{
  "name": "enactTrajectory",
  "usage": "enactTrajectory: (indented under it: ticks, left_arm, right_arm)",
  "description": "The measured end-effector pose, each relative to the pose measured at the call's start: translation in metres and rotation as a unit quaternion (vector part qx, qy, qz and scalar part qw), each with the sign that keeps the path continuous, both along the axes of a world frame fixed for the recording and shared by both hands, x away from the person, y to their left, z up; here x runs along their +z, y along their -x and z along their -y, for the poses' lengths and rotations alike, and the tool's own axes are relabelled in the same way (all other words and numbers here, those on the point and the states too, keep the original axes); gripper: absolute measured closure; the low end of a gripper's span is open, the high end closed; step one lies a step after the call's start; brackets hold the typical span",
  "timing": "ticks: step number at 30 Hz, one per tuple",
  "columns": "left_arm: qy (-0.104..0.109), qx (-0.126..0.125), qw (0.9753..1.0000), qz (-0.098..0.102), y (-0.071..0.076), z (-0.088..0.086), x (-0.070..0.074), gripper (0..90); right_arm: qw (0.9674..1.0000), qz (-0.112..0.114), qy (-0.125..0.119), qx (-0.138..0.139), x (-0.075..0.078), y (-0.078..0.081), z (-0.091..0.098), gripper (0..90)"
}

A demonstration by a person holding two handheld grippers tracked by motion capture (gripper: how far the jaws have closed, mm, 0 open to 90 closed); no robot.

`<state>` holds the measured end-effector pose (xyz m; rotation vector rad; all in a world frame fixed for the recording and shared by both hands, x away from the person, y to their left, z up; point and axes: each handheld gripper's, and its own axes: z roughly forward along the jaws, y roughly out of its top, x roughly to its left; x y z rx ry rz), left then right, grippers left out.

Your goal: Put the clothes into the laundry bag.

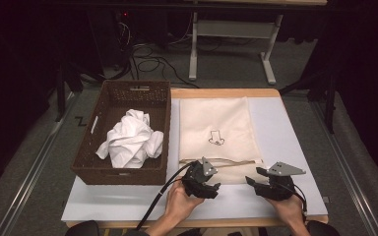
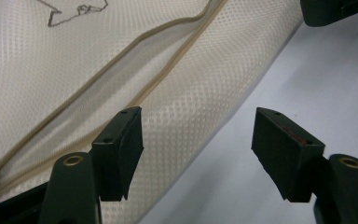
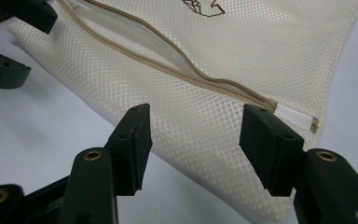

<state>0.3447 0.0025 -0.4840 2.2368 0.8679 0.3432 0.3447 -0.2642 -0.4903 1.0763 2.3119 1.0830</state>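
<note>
Lying flat across the middle of the pale grey table top (image 1: pixel 285 147), the cream mesh laundry bag with a small dark line drawing (image 1: pixel 216 132) has its tan-edged zip opening (image 1: pixel 226 162) turned toward the person, which looks like a deliberate set-up: the mouth sits right where both tools can get at it. Off to the left stands the dark brown woven basket (image 1: pixel 103 113), touching the bag's side, with a crumpled white cloth (image 1: pixel 130 139) heaped inside, handy, one would judge, for loading into the bag.

Now to the hands. The left hand (image 1: pixel 179 201) comes in from the bottom edge and tilts the left gripper (image 2: pixel 198 140) forward over the bag's near hem; its jaws stand spread, one above the mesh and one above bare table, pinching nothing. The right hand (image 1: pixel 290 209) holds the right gripper (image 3: pixel 193 140) low and level, aimed at the bag's near right corner by the white zip tab (image 3: pixel 294 115). Its jaws are spread too, straddling the hem, not pressing on it.
</note>
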Motion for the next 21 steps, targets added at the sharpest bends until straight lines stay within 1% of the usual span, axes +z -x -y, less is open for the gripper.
enactTrajectory:
  ticks: [2, 3, 5, 9, 11, 12, 13, 16, 17, 19, 21]
  left_arm:
    - [-0.004, -0.004, 1.0000, 0.004, -0.003, 0.004, 0.001, 33.4]
    - [-0.017, -0.006, 0.9998, 0.012, -0.006, 0.009, 0.000, 33.4]
    - [-0.021, -0.009, 0.9997, 0.013, -0.008, 0.011, -0.001, 33.6]
    - [-0.022, -0.010, 0.9997, 0.008, -0.015, 0.016, -0.004, 35.0]
    - [-0.019, -0.009, 0.9998, 0.000, -0.021, 0.017, -0.007, 38.3]
    - [-0.019, -0.009, 0.9998, 0.000, -0.021, 0.017, -0.007, 39.3]
    - [-0.013, -0.004, 0.9999, -0.007, -0.025, 0.018, -0.010, 40.4]
    - [-0.009, 0.001, 0.9999, -0.011, -0.029, 0.018, -0.011, 43.1]
    - [-0.013, 0.004, 0.9998, -0.013, -0.032, 0.020, -0.012, 43.5]
    - [-0.013, 0.004, 0.9998, -0.014, -0.033, 0.021, -0.013, 43.9]
    - [-0.022, 0.001, 0.9997, -0.010, -0.036, 0.023, -0.014, 45.6]
  right_arm:
    - [1.0000, 0.000, -0.003, -0.004, 0.000, 0.000, 0.001, 43.7]
    - [1.0000, -0.001, -0.004, -0.005, 0.001, 0.000, 0.001, 43.7]
    - [1.0000, 0.000, -0.005, -0.005, 0.002, 0.000, 0.002, 43.7]
    - [1.0000, -0.001, -0.005, -0.004, 0.001, 0.000, 0.001, 43.6]
    - [1.0000, -0.001, -0.002, -0.001, 0.000, -0.001, 0.000, 43.6]
    - [1.0000, -0.001, -0.003, -0.001, 0.001, 0.000, 0.000, 43.6]
    - [1.0000, 0.001, -0.003, -0.001, 0.001, 0.000, 0.000, 43.6]
    - [1.0000, 0.000, -0.005, -0.001, 0.001, 0.000, 0.000, 43.6]
    - [1.0000, 0.000, -0.004, -0.001, 0.001, 0.000, 0.000, 43.6]
    - [1.0000, -0.002, -0.004, 0.000, 0.001, 0.000, 0.000, 43.6]
    - [1.0000, -0.001, -0.004, 0.001, 0.001, 0.000, 0.000, 43.6]
